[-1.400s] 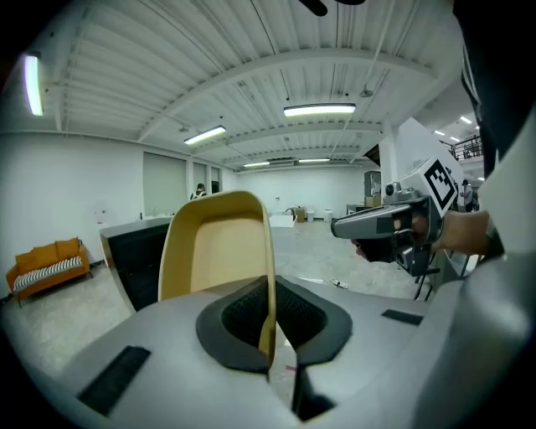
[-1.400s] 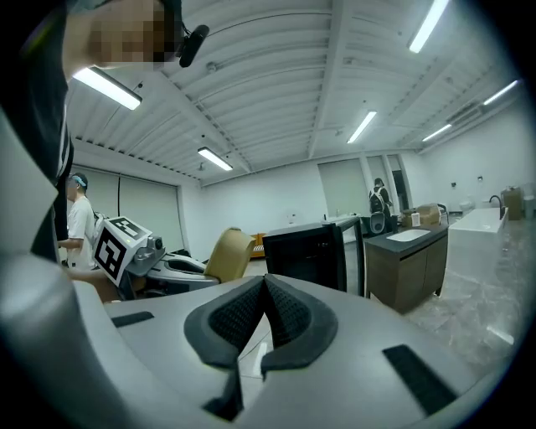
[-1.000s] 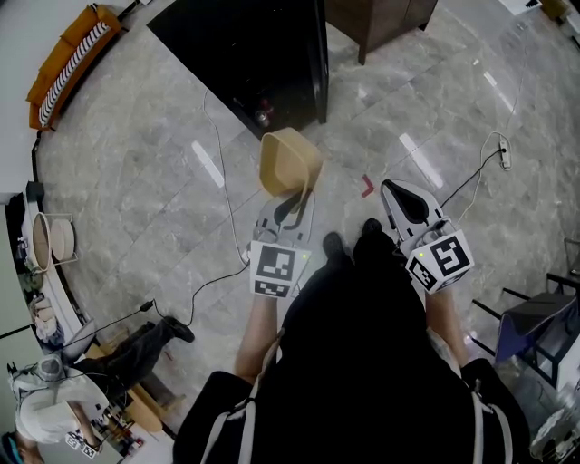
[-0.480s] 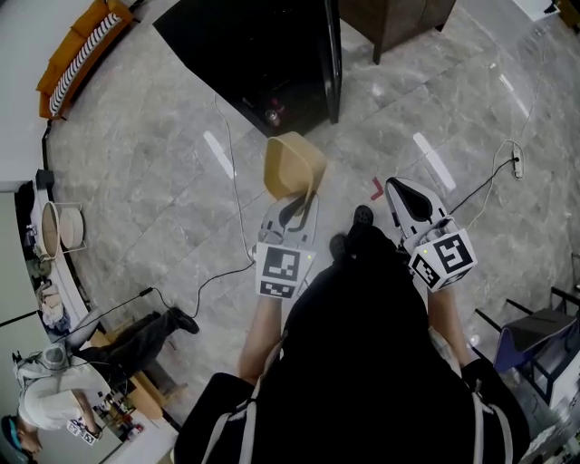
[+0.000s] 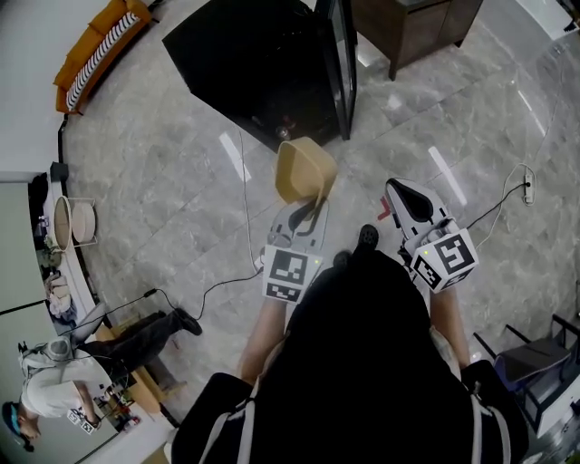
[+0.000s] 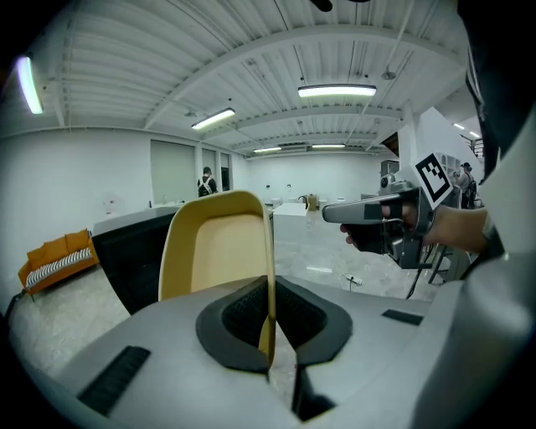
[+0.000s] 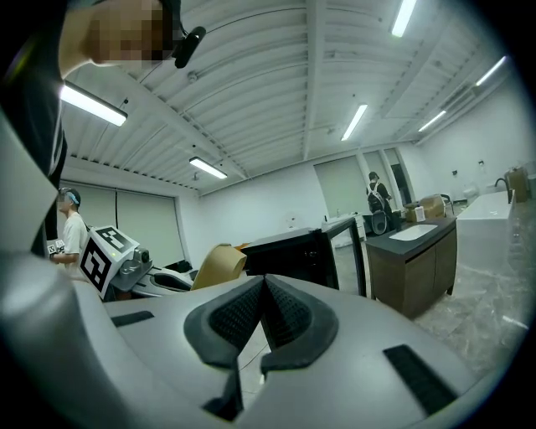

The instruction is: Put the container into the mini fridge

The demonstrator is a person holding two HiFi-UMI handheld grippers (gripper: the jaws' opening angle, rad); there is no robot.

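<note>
On the grey stone floor ahead of the person stands a black mini fridge (image 5: 258, 63). Its door (image 5: 343, 68) is swung open at the right side. Just to the right of the door stands a dark wooden cabinet (image 5: 421, 27), and an orange sofa (image 5: 95, 45) is far off at the left wall. A thin white cable (image 5: 246, 186) runs over the floor from the fridge toward the person. The tan container (image 5: 302, 168) hangs in the air close before the open front of the fridge, not inside it. The left gripper (image 6: 270, 331) is clamped on one thin side wall, and the container sticks out beyond the jaw tips. The right gripper (image 7: 263, 318) is beside it, with jaws together and nothing between them.
</note>
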